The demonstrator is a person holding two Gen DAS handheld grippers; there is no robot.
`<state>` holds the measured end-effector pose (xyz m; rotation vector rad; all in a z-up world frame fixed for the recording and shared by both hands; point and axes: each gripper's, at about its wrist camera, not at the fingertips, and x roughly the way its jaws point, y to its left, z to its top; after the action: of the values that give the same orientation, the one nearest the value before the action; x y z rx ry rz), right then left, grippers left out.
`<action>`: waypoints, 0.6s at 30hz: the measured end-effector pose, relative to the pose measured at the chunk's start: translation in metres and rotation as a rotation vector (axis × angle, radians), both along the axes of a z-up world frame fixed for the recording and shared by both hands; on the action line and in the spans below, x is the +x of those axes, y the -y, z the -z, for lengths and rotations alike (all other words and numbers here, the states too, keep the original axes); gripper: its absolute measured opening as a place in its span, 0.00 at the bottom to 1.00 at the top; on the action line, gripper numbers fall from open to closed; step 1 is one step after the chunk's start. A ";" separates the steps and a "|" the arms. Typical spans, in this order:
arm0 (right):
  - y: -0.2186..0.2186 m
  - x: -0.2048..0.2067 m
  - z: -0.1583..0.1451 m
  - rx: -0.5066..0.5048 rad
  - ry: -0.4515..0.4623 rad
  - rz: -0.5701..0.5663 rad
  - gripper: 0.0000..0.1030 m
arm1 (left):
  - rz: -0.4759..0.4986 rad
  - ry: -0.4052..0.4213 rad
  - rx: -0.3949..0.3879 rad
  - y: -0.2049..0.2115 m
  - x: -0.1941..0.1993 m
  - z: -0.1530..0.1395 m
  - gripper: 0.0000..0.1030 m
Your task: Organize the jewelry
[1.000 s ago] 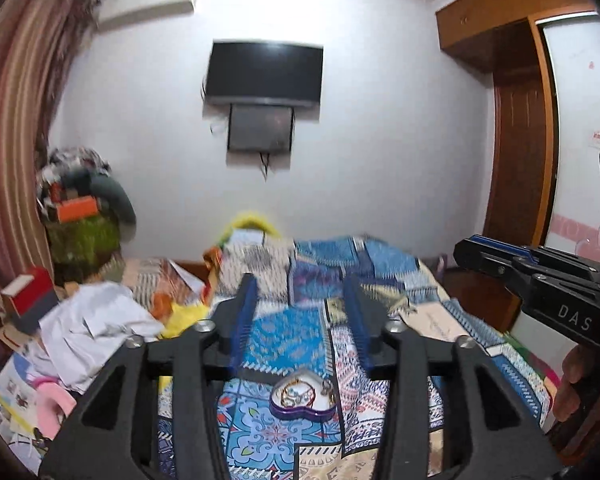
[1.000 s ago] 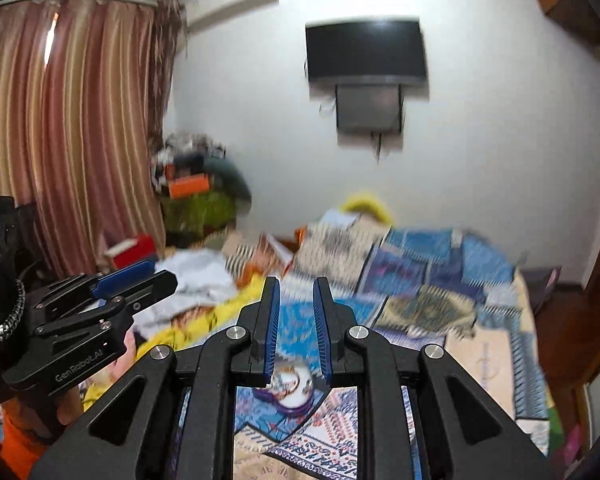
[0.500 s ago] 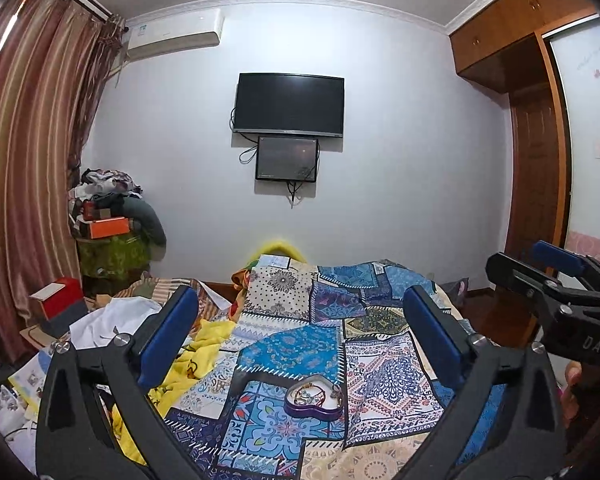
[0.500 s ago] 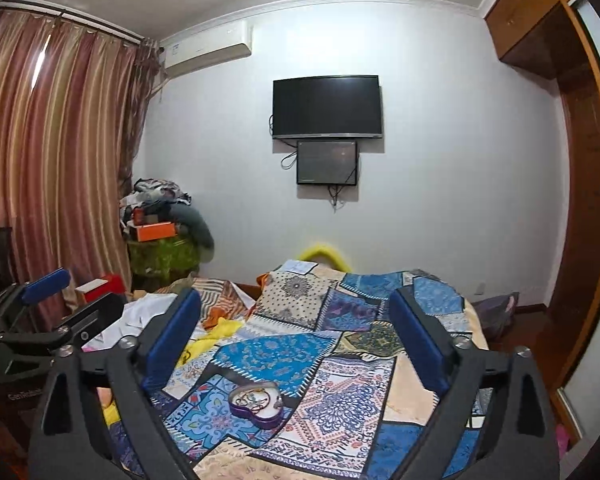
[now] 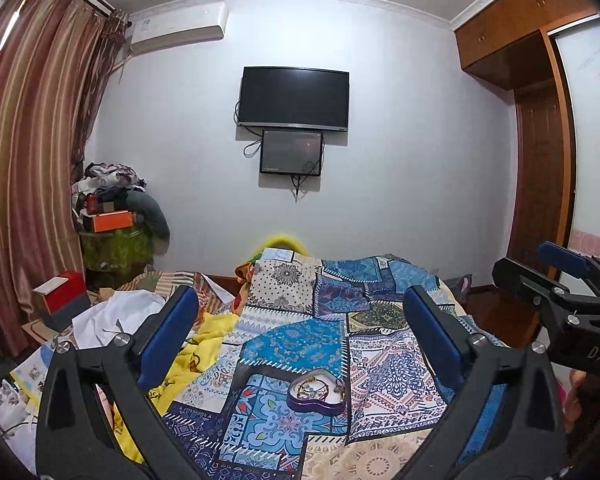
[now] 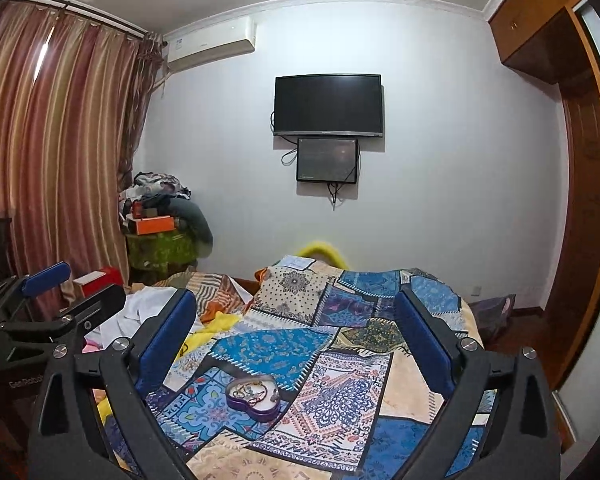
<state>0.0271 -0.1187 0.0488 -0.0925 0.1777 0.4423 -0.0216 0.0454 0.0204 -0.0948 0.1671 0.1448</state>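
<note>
Both grippers stand with their blue-padded fingers spread wide and nothing between them: the left gripper [image 5: 300, 336] and the right gripper [image 6: 296, 332]. A purple heart-shaped tin [image 5: 317, 394], glossy-walled and holding tangled jewelry [image 5: 312, 389], sits at six o'clock on the patchwork bedspread [image 5: 296, 344], below both gaps, untouched.

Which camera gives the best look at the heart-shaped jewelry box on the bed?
The left wrist view: the heart-shaped jewelry box sits nearly centered between the open tongs, its heart outline and contents clear. The right wrist view shows it off to the left, at a slant.
</note>
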 end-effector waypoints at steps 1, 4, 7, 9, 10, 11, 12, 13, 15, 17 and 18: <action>0.001 -0.001 0.001 -0.001 -0.001 0.000 0.95 | 0.000 -0.001 -0.001 0.001 0.000 0.001 1.00; 0.002 0.001 0.001 -0.006 -0.007 -0.003 0.95 | 0.004 -0.007 -0.003 0.001 0.004 0.002 1.00; 0.001 0.001 0.002 -0.021 -0.008 -0.001 0.95 | -0.002 -0.012 0.002 0.001 0.006 0.004 1.00; 0.001 0.000 0.003 -0.022 -0.010 -0.002 0.95 | -0.004 -0.016 0.009 0.001 0.005 0.004 1.00; 0.001 -0.001 0.003 -0.023 -0.011 -0.003 0.95 | -0.004 -0.019 0.011 0.001 0.006 0.005 1.00; 0.001 -0.001 0.003 -0.024 -0.013 -0.003 0.95 | -0.004 -0.022 0.014 0.002 0.006 0.006 1.00; 0.001 0.000 0.002 -0.026 -0.014 -0.003 0.95 | -0.003 -0.024 0.015 0.002 0.007 0.007 1.00; 0.000 0.001 0.003 -0.027 -0.016 -0.003 0.95 | -0.003 -0.025 0.015 0.002 0.008 0.007 1.00; 0.000 0.001 0.003 -0.030 -0.021 -0.003 0.95 | -0.002 -0.026 0.014 0.002 0.008 0.007 1.00; 0.000 0.001 0.004 -0.033 -0.023 -0.003 0.95 | 0.000 -0.026 0.013 0.002 0.008 0.008 1.00; 0.000 0.001 0.003 -0.034 -0.023 -0.003 0.95 | -0.001 -0.026 0.012 0.002 0.008 0.008 1.00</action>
<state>0.0278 -0.1184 0.0454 -0.1209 0.2081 0.4440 -0.0139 0.0438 0.0126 -0.0809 0.1924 0.1476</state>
